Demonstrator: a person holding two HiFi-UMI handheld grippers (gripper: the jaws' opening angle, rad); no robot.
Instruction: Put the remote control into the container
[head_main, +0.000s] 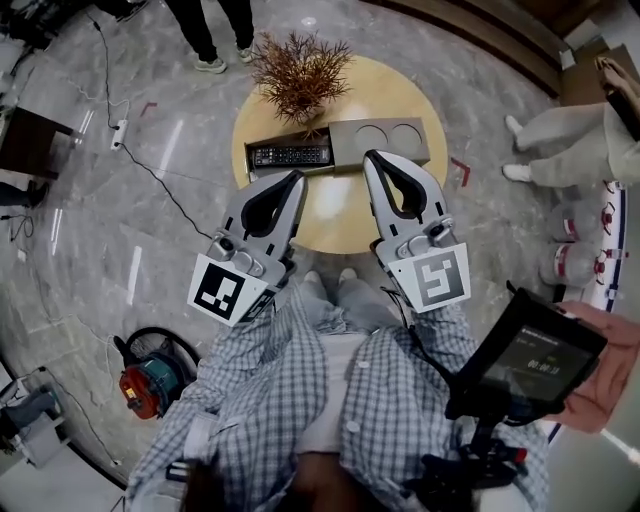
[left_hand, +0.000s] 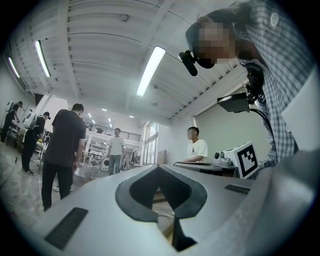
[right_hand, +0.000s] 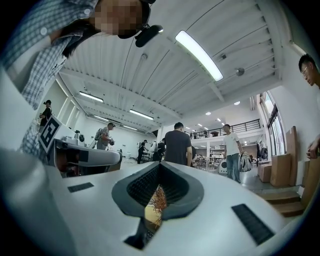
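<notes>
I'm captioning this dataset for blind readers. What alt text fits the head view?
Seen from above, the left hand-held gripper and right hand-held gripper, both shut and empty, hover over a round wooden table. On it a remote control lies at the left end of a grey container, with a dried plant behind.

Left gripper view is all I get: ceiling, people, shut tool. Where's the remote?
Observer: The black remote control lies on the round wooden table, just beyond the left tool.
Operator: Container?
Observer: The grey rectangular container with two round recesses sits at the remote's right end.
Operator: Right tool?
Observer: The right tool is shut and empty, its tip by the container's near edge.
</notes>
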